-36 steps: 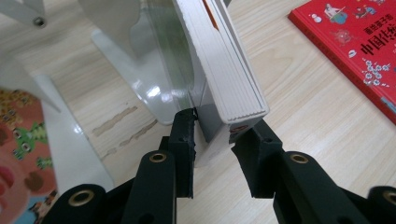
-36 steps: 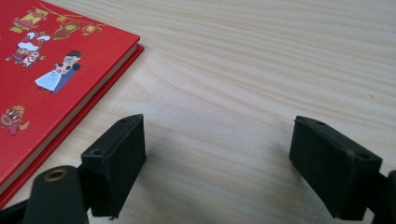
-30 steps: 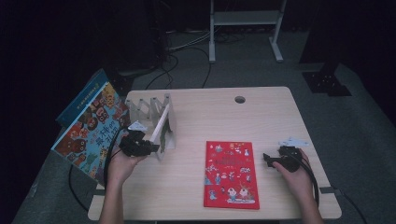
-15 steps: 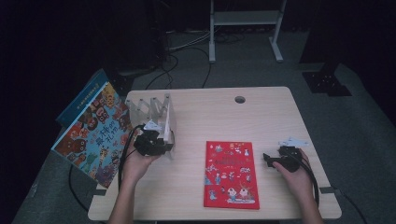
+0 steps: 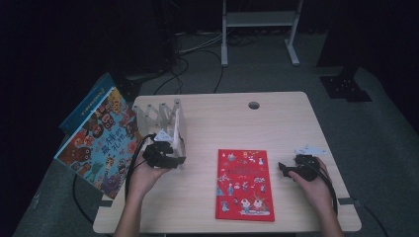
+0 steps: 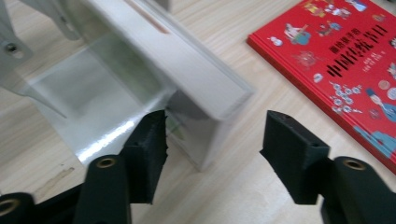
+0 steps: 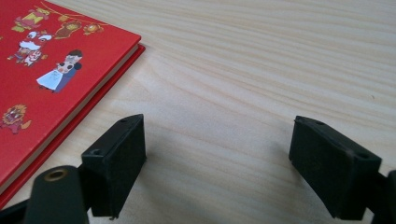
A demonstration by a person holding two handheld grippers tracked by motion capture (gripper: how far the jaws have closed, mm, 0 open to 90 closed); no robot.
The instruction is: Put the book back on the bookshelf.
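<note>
A white-edged book [image 5: 176, 129] stands in the near end of a clear acrylic rack [image 5: 150, 112] at the table's left. My left gripper [image 5: 164, 157] sits right at that end. In the left gripper view its jaws have just been opening; the left gripper [image 6: 217, 130] stands open, with the book's lower corner [image 6: 201, 88] just ahead of the fingertips and neither pad pressing on it. A red picture book [image 5: 244, 183] lies flat at the front middle. My right gripper [image 5: 295, 169] rests to its right, and the right gripper [image 7: 217, 135] is open over bare wood, its jaws having just closed a little.
A large colourful picture book [image 5: 101, 143] leans off the table's left edge [image 5: 106, 207]. The red book's corner [image 7: 56, 60] lies left of my right jaws, and the red book [image 6: 341, 56] lies to the right of the rack. A cable hole [image 5: 254, 105] is at the back.
My left gripper has moved right to the rack's near end and its jaws have spread apart off the white book. The right hand has stayed in place.
</note>
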